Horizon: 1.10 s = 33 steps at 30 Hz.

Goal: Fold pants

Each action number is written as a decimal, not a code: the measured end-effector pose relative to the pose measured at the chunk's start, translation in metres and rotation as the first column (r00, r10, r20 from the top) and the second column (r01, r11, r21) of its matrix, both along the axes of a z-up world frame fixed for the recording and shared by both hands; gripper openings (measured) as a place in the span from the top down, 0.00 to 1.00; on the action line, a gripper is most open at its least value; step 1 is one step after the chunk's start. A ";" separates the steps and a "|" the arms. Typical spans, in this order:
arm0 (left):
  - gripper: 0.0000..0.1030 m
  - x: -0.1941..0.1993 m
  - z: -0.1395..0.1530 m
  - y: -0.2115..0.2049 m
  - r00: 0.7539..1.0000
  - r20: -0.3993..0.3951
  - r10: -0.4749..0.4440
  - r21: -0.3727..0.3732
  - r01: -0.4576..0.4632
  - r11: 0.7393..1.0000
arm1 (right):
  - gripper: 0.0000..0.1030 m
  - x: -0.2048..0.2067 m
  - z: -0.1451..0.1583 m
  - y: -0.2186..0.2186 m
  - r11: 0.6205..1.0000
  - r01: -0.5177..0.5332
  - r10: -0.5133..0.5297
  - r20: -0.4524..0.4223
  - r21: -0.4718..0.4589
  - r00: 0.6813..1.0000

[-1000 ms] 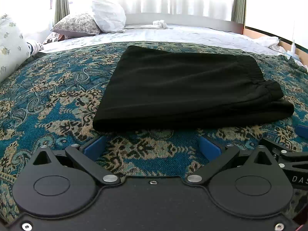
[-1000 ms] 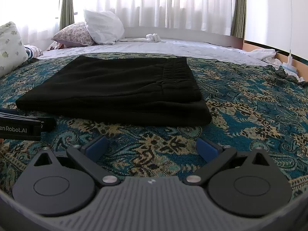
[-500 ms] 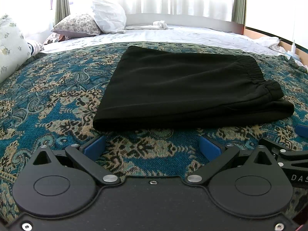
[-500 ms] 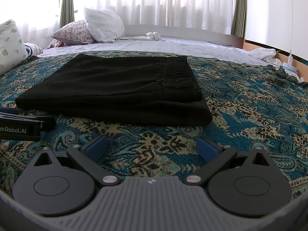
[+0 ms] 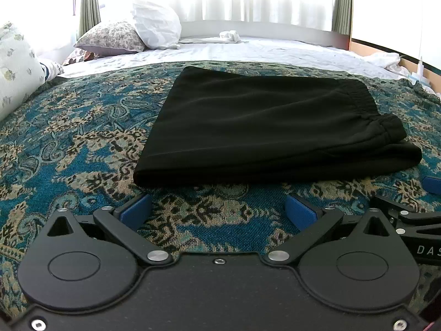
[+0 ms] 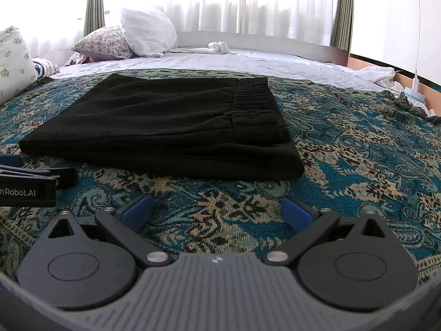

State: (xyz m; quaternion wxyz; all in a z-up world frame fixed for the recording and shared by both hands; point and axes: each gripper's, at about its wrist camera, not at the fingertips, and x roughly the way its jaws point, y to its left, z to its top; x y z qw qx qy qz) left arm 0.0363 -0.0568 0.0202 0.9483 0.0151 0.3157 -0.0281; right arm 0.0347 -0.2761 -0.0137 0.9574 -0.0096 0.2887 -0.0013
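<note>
Black pants (image 5: 264,127) lie folded into a flat rectangle on the blue patterned bedspread (image 5: 69,149), elastic waistband at the right side. In the right wrist view the same pants (image 6: 171,127) sit ahead and to the left, waistband facing right. My left gripper (image 5: 219,211) stands open just short of the pants' near folded edge, nothing between its blue pads. My right gripper (image 6: 217,211) is also open and empty, a little back from the pants' near right corner. Each gripper shows at the edge of the other's view.
Pillows (image 5: 154,24) and a floral cushion (image 5: 110,38) lie at the head of the bed on a white sheet (image 5: 275,52). Another cushion (image 5: 13,63) is at far left. A white cloth bundle (image 6: 219,47) rests by the headboard. Curtained windows stand behind.
Both grippers have barely shifted; the pants lie as before. The right wrist view has edged slightly closer and left.
</note>
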 end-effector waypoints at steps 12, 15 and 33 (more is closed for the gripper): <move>0.00 0.000 0.000 0.001 1.000 -0.002 0.000 -0.001 0.000 1.000 | 0.00 0.000 0.000 0.000 1.000 0.000 0.000 0.000 0.000 1.000; 0.00 0.002 0.000 0.001 1.000 -0.009 -0.001 -0.005 0.001 1.000 | 0.00 0.000 0.000 0.000 1.000 0.000 0.000 0.001 0.000 1.000; 0.00 0.002 0.000 0.001 1.000 -0.010 -0.001 -0.003 0.001 1.000 | 0.00 0.000 0.000 0.000 1.000 0.000 0.000 0.001 0.000 1.000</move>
